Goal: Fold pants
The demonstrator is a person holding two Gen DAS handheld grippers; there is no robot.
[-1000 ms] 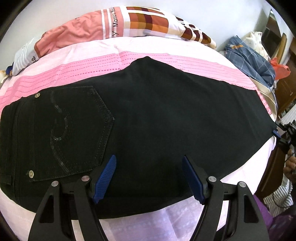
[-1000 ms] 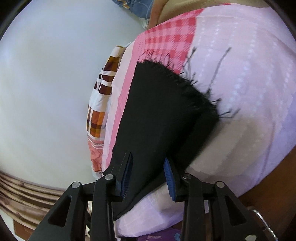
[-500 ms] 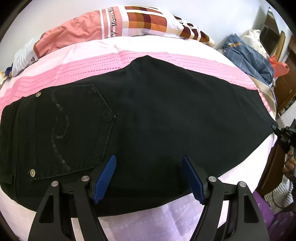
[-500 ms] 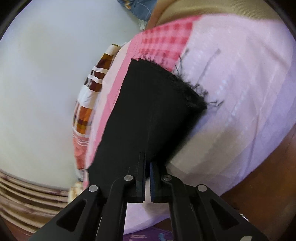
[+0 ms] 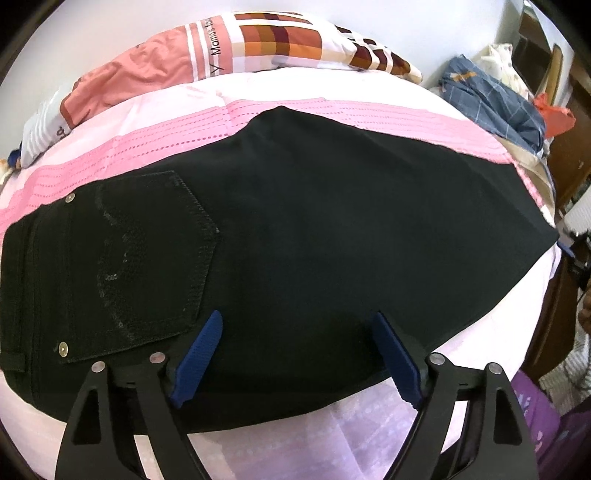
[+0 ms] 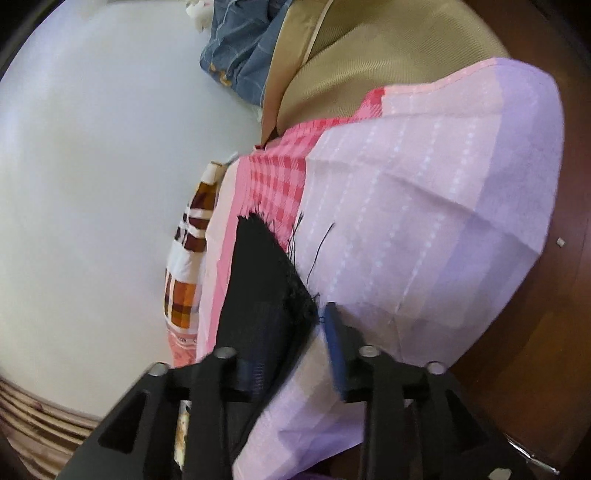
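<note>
Black pants [image 5: 314, 236] lie flat across the pink-and-lilac bed sheet [image 5: 229, 114], back pocket [image 5: 147, 258] at 9 o'clock, frayed hem [image 6: 280, 266] at 3 o'clock. Left gripper [image 5: 295, 354], jaws just widened, hovers empty over the near edge. Right gripper [image 6: 291, 354], jaws just reopened, straddles the hem corner without pressing it

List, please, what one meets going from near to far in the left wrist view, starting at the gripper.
left gripper → black pants → pink striped band of the sheet → patchwork pillow → white wall
</note>
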